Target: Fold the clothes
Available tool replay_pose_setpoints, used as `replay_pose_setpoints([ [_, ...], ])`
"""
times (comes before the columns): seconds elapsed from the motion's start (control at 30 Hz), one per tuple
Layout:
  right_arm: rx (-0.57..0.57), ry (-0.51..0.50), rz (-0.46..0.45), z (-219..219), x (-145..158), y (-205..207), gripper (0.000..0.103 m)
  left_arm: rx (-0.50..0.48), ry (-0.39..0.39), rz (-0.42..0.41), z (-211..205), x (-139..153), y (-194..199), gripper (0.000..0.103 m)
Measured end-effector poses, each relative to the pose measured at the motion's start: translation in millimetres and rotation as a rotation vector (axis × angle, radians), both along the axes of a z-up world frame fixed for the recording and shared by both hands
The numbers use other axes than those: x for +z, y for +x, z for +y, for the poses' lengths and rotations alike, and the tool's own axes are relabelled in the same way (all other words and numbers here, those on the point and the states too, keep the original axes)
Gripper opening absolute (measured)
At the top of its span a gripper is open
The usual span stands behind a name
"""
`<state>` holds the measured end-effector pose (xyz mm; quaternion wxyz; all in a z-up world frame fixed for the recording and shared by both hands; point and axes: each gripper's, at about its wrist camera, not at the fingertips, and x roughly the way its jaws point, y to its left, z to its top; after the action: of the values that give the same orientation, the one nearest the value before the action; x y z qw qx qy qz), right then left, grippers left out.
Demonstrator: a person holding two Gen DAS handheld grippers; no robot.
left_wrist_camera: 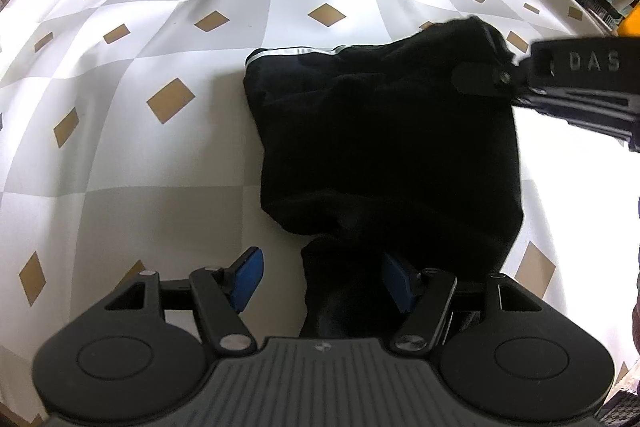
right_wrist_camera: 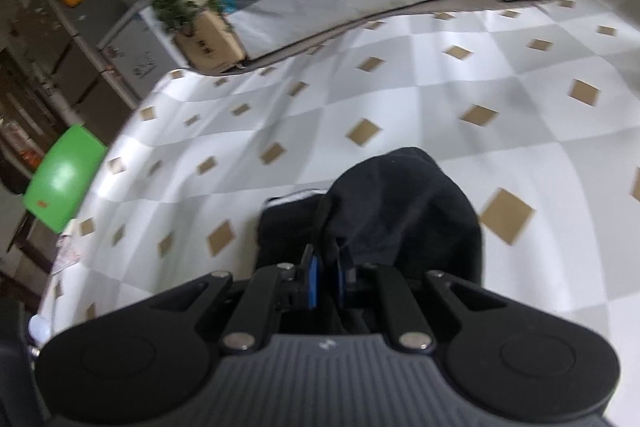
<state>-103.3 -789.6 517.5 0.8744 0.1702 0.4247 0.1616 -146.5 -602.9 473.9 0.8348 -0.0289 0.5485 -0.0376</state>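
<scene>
Black garment (left_wrist_camera: 384, 131) lies part-folded on checked tablecloth (left_wrist_camera: 160, 27). Right gripper (right_wrist_camera: 328, 281) pinches raised far corner. Left gripper (left_wrist_camera: 320, 279) spread, near cloth between jaws, unclamped. Step: fold-over. Next: carry corner across, lay flat.

Both grippers look the same: left gripper (left_wrist_camera: 320, 281) and right gripper (right_wrist_camera: 328, 281) are matte black, ribbed grey base, round side discs, silver screws, blue pads (left_wrist_camera: 249, 277). "DAS" lettering upper right.
</scene>
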Motion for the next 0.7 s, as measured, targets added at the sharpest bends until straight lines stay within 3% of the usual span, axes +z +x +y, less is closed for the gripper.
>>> replay_pose_setpoints([
  [0.43,0.205,0.058,-0.022,60.1,10.9,-1.3,0.009,0.038,0.004,-0.004,23.0,7.8,-5.4,0.064],
  [0.53,0.231,0.033,0.004,71.5,5.9,-1.0,0.017,0.042,0.002,0.003,27.8,8.0,-7.4,0.065],
  [0.6,0.235,0.02,0.032,74.2,3.0,0.3,0.034,0.05,0.005,0.015,31.1,5.7,-8.2,0.065],
  [0.7,0.221,0.021,0.047,70.4,2.3,0.0,0.039,0.076,-0.003,0.035,38.1,2.0,-9.0,0.065],
])
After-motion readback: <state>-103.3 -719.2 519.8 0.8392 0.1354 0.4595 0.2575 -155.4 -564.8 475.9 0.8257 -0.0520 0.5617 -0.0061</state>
